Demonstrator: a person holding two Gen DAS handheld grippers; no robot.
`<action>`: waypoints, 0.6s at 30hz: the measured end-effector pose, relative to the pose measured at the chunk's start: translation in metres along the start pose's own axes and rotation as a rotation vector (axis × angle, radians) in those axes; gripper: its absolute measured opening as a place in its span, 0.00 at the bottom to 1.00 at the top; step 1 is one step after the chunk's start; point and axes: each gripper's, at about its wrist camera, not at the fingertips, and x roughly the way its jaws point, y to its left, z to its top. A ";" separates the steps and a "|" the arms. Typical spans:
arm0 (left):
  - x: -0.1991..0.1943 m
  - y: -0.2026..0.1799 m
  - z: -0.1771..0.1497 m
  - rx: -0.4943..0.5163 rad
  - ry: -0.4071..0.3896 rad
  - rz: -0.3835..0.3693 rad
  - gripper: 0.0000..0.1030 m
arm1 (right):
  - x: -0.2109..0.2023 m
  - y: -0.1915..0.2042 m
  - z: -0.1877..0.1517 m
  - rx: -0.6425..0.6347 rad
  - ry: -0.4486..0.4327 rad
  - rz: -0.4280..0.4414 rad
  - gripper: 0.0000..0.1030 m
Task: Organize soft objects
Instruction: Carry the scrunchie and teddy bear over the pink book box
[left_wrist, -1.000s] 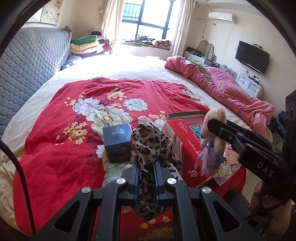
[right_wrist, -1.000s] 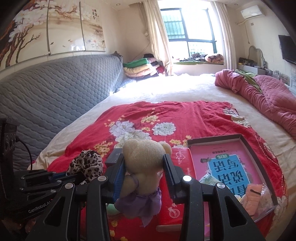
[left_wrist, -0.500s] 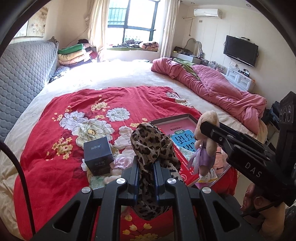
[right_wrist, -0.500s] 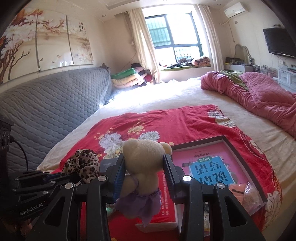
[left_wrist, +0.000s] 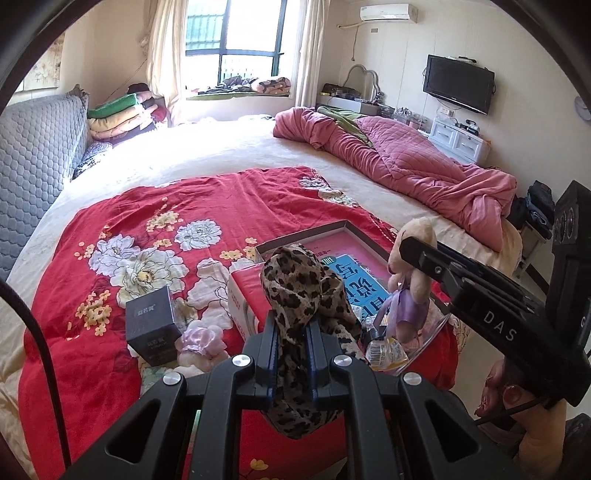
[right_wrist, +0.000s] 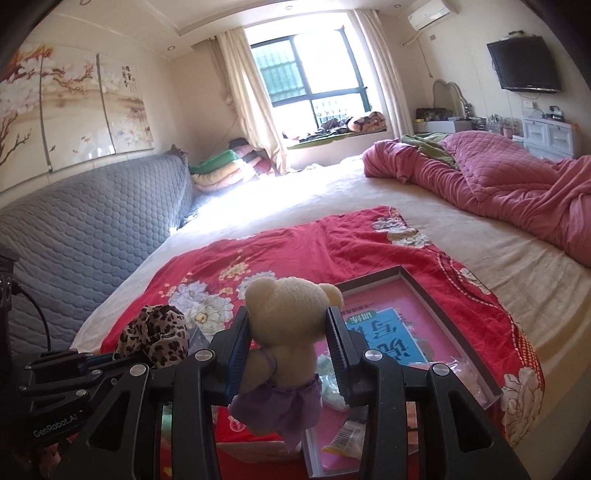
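**A:** Left wrist view first. Your left gripper (left_wrist: 291, 343) is clamped tight on the leopard-print cloth (left_wrist: 299, 291), held up over the near edge of the red floral blanket (left_wrist: 221, 195). "DAS" reads on the side of your right gripper (left_wrist: 413, 243), which pinches the teddy bear (left_wrist: 410, 273) above the open box (left_wrist: 347, 225). The dark box (left_wrist: 149, 325) has lettering I can't read.

**B:** What's around it?

**A:** A pink scrunchie (left_wrist: 201, 338) just beside the dark box, and a pink quilt (left_wrist: 406, 162) along the bed's far right edge.

**A:** Right wrist view: your right gripper (right_wrist: 290, 339) is partly closed, pads pressing the bear's (right_wrist: 288, 314) head. "GenRobot.AI" shows on the left gripper (right_wrist: 107, 360). The blue book (right_wrist: 391, 332) in the box (right_wrist: 439, 291) has Chinese characters, upside down. The bear hides part of the box.
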 end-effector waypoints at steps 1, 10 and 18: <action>0.002 -0.002 0.001 0.001 0.002 -0.007 0.12 | -0.001 -0.003 0.000 0.003 -0.001 -0.007 0.40; 0.021 -0.026 0.004 0.046 0.029 -0.055 0.12 | -0.002 -0.034 -0.002 0.041 0.011 -0.075 0.40; 0.048 -0.044 0.005 0.073 0.084 -0.087 0.12 | 0.000 -0.060 -0.007 0.081 0.024 -0.126 0.40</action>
